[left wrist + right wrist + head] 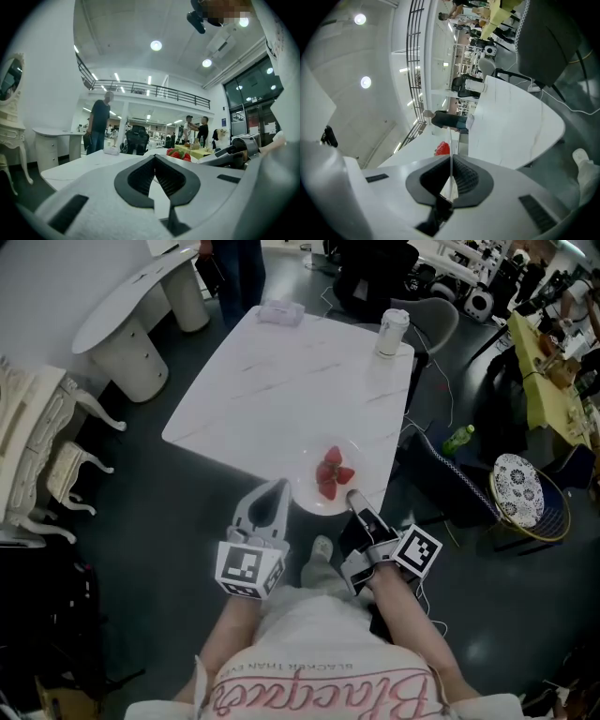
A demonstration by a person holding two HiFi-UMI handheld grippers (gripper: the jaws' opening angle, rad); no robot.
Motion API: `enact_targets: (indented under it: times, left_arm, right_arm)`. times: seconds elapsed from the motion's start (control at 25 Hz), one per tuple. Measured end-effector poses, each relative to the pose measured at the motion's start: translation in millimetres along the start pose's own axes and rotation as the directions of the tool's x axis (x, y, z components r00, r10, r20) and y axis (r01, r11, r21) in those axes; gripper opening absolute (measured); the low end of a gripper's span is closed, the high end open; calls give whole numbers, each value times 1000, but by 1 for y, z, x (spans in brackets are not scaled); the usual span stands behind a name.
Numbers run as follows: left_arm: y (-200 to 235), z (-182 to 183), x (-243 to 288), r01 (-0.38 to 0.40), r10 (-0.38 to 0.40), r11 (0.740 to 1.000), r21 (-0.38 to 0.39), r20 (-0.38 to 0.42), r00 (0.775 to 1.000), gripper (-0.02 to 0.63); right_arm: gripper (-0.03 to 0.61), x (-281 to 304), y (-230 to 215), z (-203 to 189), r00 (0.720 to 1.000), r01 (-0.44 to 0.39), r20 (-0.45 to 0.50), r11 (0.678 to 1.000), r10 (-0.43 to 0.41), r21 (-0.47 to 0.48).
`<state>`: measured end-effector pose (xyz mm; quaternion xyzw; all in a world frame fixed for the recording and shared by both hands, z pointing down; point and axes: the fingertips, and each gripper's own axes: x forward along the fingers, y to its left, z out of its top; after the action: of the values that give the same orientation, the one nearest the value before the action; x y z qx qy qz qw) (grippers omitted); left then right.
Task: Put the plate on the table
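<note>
A white plate (307, 491) with cut strawberries (332, 472) on it sits at the near edge of the white marble table (281, 390), slightly over the edge. My right gripper (352, 496) is shut on the plate's near right rim. In the right gripper view that rim (450, 145) runs edge-on between the pads of the right gripper (451, 165), with a strawberry (443, 149) beyond. My left gripper (278, 486) is just left of the plate, jaws together at the tips (154, 158) with nothing seen between them. The strawberries (178, 153) lie to its right.
A white lidded cup (392, 332) and a tissue pack (281, 312) stand at the table's far end. A chair with a patterned cushion (518, 488) and a green bottle (457, 439) are on the right. White ornate furniture (37, 437) stands left. A person (99, 124) stands beyond the table.
</note>
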<state>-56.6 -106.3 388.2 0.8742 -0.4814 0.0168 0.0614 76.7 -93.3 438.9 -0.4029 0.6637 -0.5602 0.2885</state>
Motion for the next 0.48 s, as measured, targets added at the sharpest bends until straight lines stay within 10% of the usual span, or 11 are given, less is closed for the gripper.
enact_targets:
  times: [0.48]
  left_arm:
    - [41, 11, 102, -82, 82, 997, -3, -5, 997, 5]
  right_arm:
    - [12, 92, -21, 76, 997, 24, -77, 1000, -23, 12]
